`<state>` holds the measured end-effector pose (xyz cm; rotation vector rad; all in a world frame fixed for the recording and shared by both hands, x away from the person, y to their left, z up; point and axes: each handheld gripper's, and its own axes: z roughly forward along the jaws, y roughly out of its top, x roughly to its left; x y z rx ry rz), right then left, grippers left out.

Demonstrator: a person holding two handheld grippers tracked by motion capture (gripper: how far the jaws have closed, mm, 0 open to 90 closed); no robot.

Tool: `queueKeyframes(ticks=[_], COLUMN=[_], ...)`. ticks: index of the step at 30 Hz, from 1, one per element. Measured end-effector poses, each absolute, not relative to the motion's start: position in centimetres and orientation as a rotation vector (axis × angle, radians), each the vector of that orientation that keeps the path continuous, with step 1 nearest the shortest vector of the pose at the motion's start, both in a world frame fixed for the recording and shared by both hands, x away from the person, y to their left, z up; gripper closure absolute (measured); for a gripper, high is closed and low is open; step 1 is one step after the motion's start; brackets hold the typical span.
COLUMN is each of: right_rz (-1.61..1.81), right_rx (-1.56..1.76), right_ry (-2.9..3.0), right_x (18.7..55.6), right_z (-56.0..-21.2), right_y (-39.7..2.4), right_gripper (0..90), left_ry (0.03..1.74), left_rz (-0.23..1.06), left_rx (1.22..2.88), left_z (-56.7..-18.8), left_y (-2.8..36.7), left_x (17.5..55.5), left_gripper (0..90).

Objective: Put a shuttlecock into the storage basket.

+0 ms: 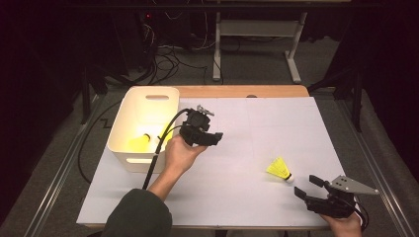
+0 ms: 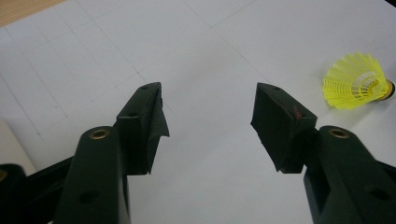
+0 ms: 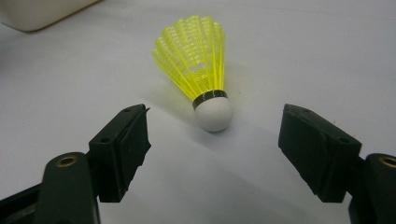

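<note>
A yellow shuttlecock [image 1: 280, 169] with a white cork tip lies on its side on the white table sheet, right of centre. My right gripper [image 1: 307, 186] rests low just behind its cork end, open, and the shuttlecock [image 3: 201, 67] lies slightly beyond the jaws. My left gripper [image 1: 216, 137] is held up beside the white bin [image 1: 148, 97], open with nothing between its jaws [image 2: 208, 116]. The shuttlecock [image 2: 356, 81] lies far off at the upper right of the left gripper view. Another yellow shuttlecock [image 1: 140, 142] lies inside the bin.
The white sheet [image 1: 237, 187] covers most of the table, with a wooden strip [image 1: 237, 91] along the far edge. The left gripper's cable [image 1: 160, 143] trails across the bin's near corner. Table legs and cables stand on the floor behind.
</note>
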<state>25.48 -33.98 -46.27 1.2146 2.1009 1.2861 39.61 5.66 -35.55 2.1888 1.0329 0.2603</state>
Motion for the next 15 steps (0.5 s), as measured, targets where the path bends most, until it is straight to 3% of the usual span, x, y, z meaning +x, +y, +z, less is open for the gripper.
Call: queueKeyframes(ticks=[15], right_rz=[1.275], right_rx=[1.225], right_ry=[2.097], right_x=[25.5], right_z=[-46.3], right_y=[-34.0], right_gripper=[25.0], left_ry=[1.032], left_rz=[0.248], left_rx=[2.197], left_z=[-36.5], left_y=[5.7], left_x=[39.3], left_gripper=[44.4])
